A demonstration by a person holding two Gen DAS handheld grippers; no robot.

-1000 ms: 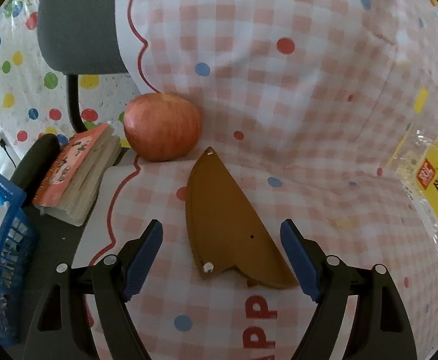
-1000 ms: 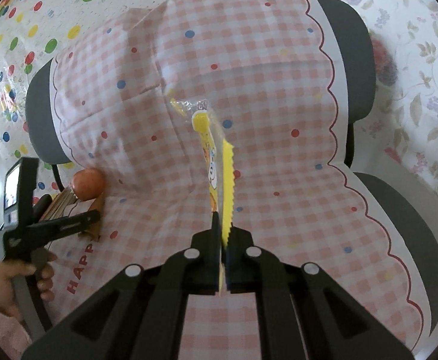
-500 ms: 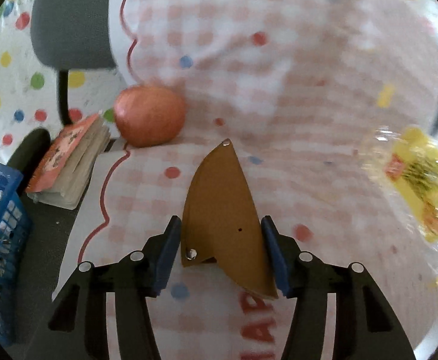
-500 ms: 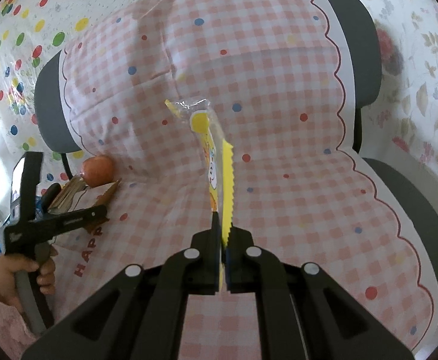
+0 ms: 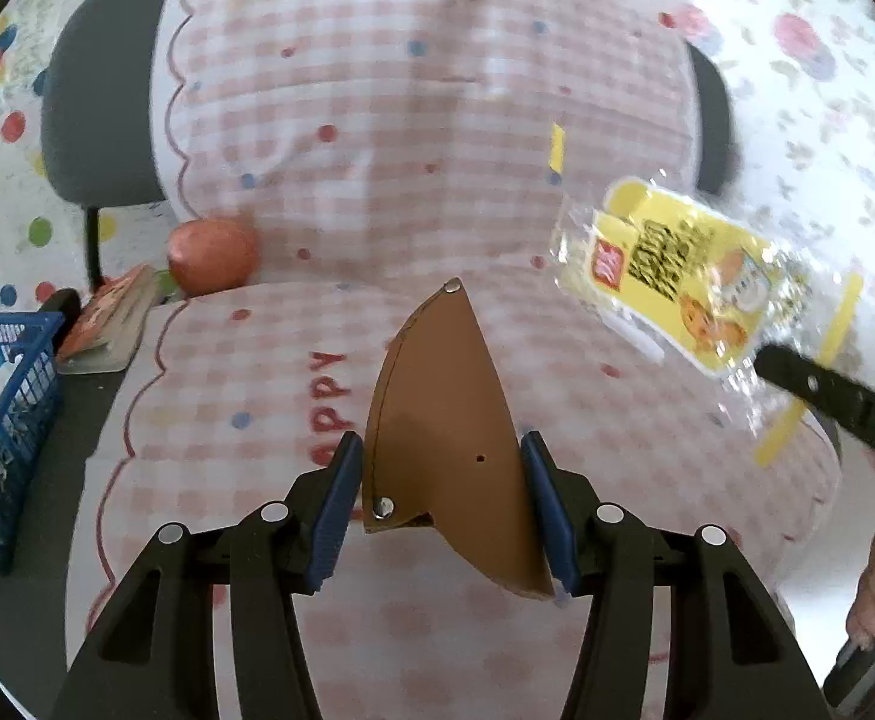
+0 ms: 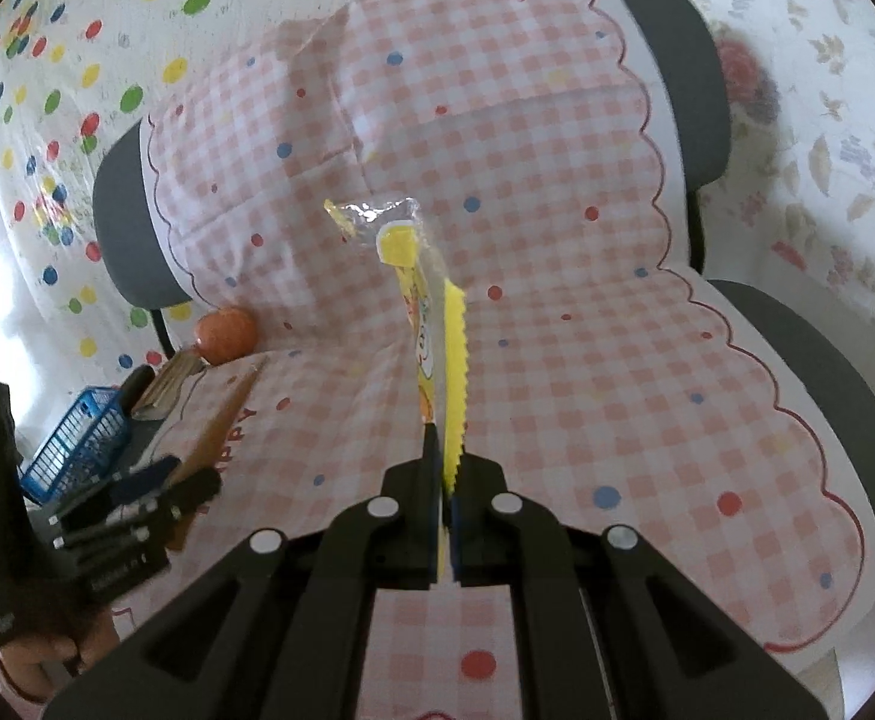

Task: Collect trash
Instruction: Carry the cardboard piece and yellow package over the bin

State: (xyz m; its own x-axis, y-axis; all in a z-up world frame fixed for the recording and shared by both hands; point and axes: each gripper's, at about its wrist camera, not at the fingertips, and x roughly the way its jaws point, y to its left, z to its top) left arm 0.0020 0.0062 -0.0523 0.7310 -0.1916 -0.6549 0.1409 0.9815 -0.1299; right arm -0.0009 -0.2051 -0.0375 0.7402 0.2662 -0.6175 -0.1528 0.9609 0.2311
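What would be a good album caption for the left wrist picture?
Left gripper clamps a brown leather piece above the pink checked chair cover.

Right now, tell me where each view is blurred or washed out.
Left wrist view: the yellow snack wrapper and the checked cloth are motion-smeared, the brown sheath sharper. Right wrist view: mostly sharp; the left gripper is blurred and daylight blows out the left edge.

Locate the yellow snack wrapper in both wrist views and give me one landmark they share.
Left wrist view: the yellow snack wrapper is at right of centre, flat side to the camera, held up over the checked cloth.
Right wrist view: the wrapper is at centre, seen edge-on, rising from the shut right hand-held gripper.
Shared landmark: the apple, at left in both views.
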